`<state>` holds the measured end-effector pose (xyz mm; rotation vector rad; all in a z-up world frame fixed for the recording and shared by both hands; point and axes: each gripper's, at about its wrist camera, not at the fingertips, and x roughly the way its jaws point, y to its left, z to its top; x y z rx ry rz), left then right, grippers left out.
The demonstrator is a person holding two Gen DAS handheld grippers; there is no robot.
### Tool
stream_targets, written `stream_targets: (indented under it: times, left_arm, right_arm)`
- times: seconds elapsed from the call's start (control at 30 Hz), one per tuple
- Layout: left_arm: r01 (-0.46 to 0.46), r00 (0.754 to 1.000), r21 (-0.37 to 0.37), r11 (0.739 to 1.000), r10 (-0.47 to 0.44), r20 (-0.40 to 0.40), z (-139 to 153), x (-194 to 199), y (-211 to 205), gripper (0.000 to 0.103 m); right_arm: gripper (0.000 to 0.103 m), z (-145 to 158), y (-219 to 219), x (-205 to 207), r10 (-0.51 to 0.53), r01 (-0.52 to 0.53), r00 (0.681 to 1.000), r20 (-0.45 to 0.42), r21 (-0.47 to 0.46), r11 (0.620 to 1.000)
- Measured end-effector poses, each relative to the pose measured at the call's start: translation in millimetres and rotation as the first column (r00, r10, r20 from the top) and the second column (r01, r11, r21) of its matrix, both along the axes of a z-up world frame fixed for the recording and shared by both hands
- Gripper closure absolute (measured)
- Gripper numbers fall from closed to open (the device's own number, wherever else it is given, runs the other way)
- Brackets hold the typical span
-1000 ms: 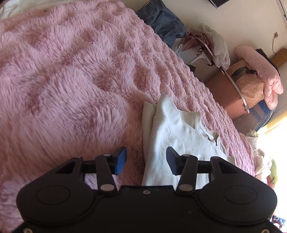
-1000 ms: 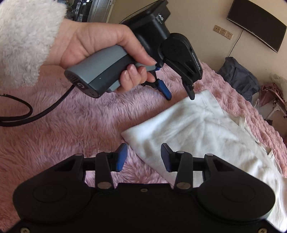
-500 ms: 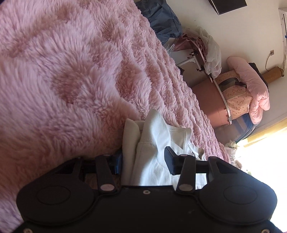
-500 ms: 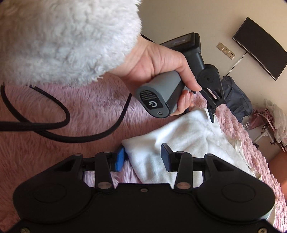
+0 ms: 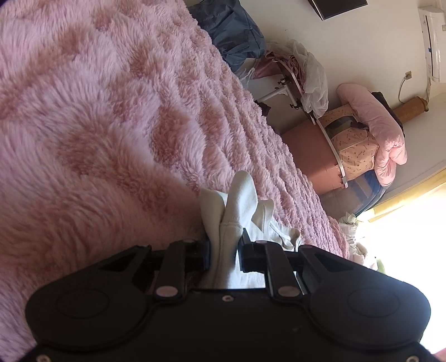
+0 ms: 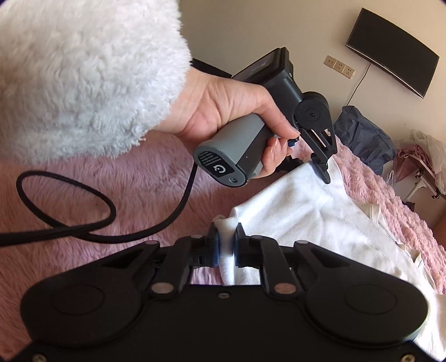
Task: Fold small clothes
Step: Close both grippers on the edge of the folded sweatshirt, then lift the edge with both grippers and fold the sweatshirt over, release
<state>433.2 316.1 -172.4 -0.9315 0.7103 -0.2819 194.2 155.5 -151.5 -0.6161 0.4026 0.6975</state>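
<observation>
White garment (image 6: 320, 217) on fluffy pink blanket (image 5: 97, 117) with darker pink blotches; grippers black, right gripper (image 6: 225, 245) with blue pads, left gripper (image 5: 224, 250) pads look dark. Handle (image 6: 237, 150) in the hand (image 6: 223, 108) is grey, cable (image 6: 83, 222) black, sleeve (image 6: 83, 69) fuzzy white. Background: dark blue bag (image 5: 234, 36), pink quilt (image 5: 382, 131), beige cloth (image 5: 354, 144) with small print, black screen (image 6: 393, 53), cream wall (image 6: 251, 25).

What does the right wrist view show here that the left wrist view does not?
Only the right wrist view: the person's hand, fluffy white sleeve, black cable and the right gripper closing on the white garment. Only the left wrist view: pink bedding stacked by the wall. Both: the garment, the pink blanket, and the left gripper closing on cloth.
</observation>
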Motion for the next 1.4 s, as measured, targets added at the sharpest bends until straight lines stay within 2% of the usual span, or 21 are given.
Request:
stream_targets:
  times: [0.13, 0.27, 0.47, 0.7, 0.9, 1.07, 1.13, 1.4]
  left_arm:
    - [0.012, 1.0, -0.013, 1.0, -0.011, 0.027, 24.2, 2.2, -10.8, 0.088]
    - [0.045, 0.998, 0.003, 0.999, -0.045, 0.048, 53.4, 11.2, -36.6, 0.089]
    - [0.113, 0.99, 0.06, 0.992, -0.117, 0.074, 95.5, 35.2, -104.1, 0.089]
    - [0.198, 0.974, 0.099, 0.975, -0.207, 0.087, 121.6, 72.3, -203.0, 0.089]
    - [0.268, 0.959, 0.135, 0.954, -0.278, 0.056, 115.4, 97.4, -288.9, 0.089]
    - [0.327, 0.943, 0.154, 0.932, -0.334, 0.019, 98.5, 113.6, -351.7, 0.089]
    - [0.35, 0.935, 0.187, 0.918, -0.356, -0.004, 89.5, 117.8, -373.9, 0.089]
    - [0.368, 0.93, 0.266, 0.891, -0.358, -0.084, 46.3, 130.6, -420.3, 0.089]
  right_arm:
    - [0.093, 22.3, -15.7, 2.2, -0.036, 0.038, 0.999, -0.021, 0.104, 0.994]
    - [0.094, 47.9, -48.7, 11.3, -0.102, 0.111, 0.993, -0.053, 0.239, 0.965]
    - [0.094, 74.5, -102.8, 18.8, -0.206, 0.195, 0.979, 0.0, 0.325, 0.925]
    - [0.094, 92.5, -181.0, 28.4, -0.343, 0.315, 0.939, -0.005, 0.403, 0.859]
    - [0.094, 89.7, -246.9, 33.0, -0.47, 0.441, 0.881, -0.047, 0.438, 0.783]
    - [0.095, 76.6, -290.8, 37.6, -0.563, 0.547, 0.82, -0.101, 0.425, 0.721]
    - [0.095, 70.7, -311.5, 38.1, -0.596, 0.593, 0.79, -0.141, 0.422, 0.686]
    - [0.095, 32.5, -358.9, 58.6, -0.66, 0.705, 0.704, -0.263, 0.364, 0.608]
